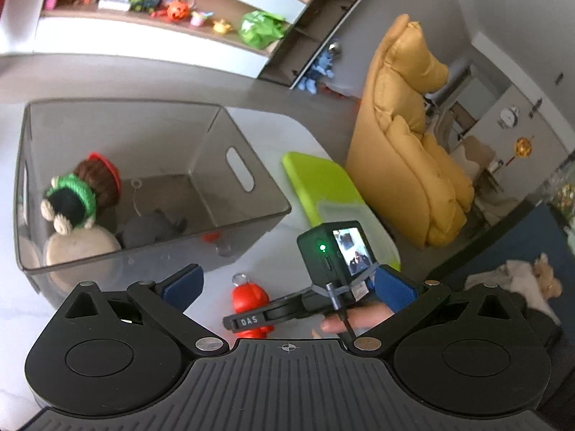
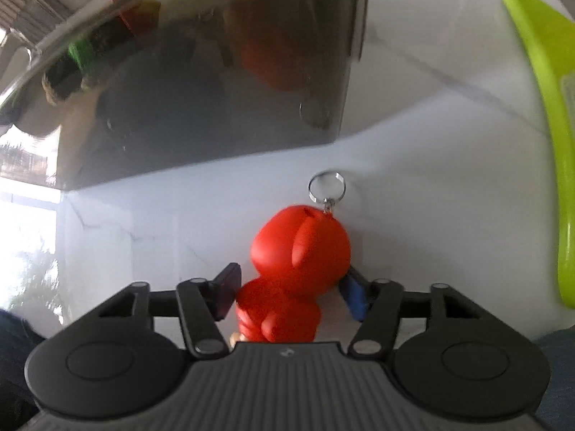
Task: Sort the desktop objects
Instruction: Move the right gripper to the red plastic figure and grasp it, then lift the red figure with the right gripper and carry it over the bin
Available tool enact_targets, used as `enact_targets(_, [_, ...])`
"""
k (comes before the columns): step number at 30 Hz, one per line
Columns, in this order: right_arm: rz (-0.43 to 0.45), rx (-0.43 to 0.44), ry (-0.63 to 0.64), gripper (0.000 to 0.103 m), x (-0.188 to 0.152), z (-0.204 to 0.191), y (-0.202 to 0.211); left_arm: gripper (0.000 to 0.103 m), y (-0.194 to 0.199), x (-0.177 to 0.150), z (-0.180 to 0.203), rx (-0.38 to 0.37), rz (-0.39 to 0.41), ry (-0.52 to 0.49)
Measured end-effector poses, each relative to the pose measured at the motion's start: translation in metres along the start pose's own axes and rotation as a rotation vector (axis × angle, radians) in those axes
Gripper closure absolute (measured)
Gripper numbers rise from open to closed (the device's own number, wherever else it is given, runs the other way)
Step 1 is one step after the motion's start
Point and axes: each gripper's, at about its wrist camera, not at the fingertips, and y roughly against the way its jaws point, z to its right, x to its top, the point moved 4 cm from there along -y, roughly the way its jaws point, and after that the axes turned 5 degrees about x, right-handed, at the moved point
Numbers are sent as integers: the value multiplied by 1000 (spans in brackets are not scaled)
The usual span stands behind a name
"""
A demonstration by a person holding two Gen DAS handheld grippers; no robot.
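Observation:
A red toy figure with a key ring [image 2: 298, 248] lies on the white table just in front of the smoky grey bin [image 2: 201, 107]. My right gripper [image 2: 291, 292] points steeply down over it, and its blue pads [image 2: 354, 296] sit against the toy's two sides. In the left wrist view the same red toy [image 1: 248, 296] shows under the right gripper's camera body [image 1: 334, 251], held by a hand. My left gripper [image 1: 287, 283] hovers open near the bin's front corner with nothing between its fingers. Inside the bin [image 1: 248, 212] lie a green and brown knitted toy [image 1: 82, 194], a beige round plush and a grey plush.
A lime green tray [image 1: 323, 186] lies on the table to the right of the bin. A yellow armchair [image 1: 413, 143] stands beyond the table's far edge. Shelves with small toys [image 1: 172, 10] line the back wall.

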Motion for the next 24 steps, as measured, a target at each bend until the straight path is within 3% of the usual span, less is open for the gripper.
enact_targets(5, [8, 51, -26, 43, -6, 4, 11, 0, 8, -5, 10, 38, 24, -67])
enact_targets(15, [106, 37, -37, 43, -25, 22, 79, 0, 15, -7, 17, 57, 42, -84])
enact_targets(18, [127, 76, -78, 43, -25, 26, 89, 0, 15, -8, 17, 65, 42, -91])
enact_targets(24, [306, 105, -47, 43, 4, 20, 153, 0, 8, -3, 7, 115, 43, -59])
